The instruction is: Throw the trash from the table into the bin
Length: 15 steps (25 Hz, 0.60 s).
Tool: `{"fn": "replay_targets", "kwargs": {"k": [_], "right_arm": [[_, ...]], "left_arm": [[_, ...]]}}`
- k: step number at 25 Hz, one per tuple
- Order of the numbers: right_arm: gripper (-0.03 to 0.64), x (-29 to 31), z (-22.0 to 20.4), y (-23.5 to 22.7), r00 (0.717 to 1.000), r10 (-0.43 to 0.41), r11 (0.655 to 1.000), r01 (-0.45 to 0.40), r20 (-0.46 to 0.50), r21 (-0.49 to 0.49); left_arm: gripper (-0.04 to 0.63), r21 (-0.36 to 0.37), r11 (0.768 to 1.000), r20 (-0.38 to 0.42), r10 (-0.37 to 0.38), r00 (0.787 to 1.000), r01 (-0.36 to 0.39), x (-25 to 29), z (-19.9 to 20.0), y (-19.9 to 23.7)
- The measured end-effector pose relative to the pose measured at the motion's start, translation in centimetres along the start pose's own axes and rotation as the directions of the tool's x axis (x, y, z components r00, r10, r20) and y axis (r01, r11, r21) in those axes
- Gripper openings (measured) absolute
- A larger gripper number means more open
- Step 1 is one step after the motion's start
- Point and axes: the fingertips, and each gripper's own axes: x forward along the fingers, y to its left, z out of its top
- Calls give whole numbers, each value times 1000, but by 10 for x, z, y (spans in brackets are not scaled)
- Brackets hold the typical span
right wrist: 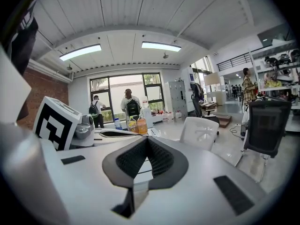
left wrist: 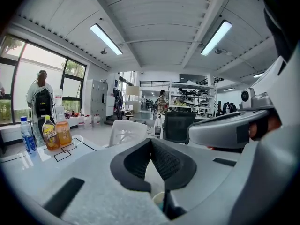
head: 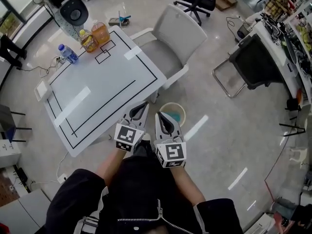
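Bottles (head: pixel 100 33) stand at the worktop's (head: pixel 107 82) far corner, well apart from the left claw (head: pixel 144 105), the nearer one. It and the right claw (head: pixel 160 116) are closed, empty.

Head view looks steeply down; gripper views look level across the table (head: pixel 112 79).

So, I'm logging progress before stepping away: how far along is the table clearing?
Done: the table shows no loose trash apart from three bottles; what is in the bin cannot be made out. In hand: nothing, the left gripper and right gripper are both shut and empty, near the bin. Left, if they count: the blue-capped bottle, yellow bottle and orange bottle at the table's far corner.
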Motion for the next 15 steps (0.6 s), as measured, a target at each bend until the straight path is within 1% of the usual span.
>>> {"fn": "replay_targets", "kwargs": {"k": [7,15], "right_arm": [[8,14,6,1,999,-37,999,37,28,-9],[8,25,20,-1,997,-59,998,60,45,-22]], "left_arm": [[8,12,999,23,-33,999,33,3,0,7],[8,24,999,32,-45,998,44,3,8,21]]}}
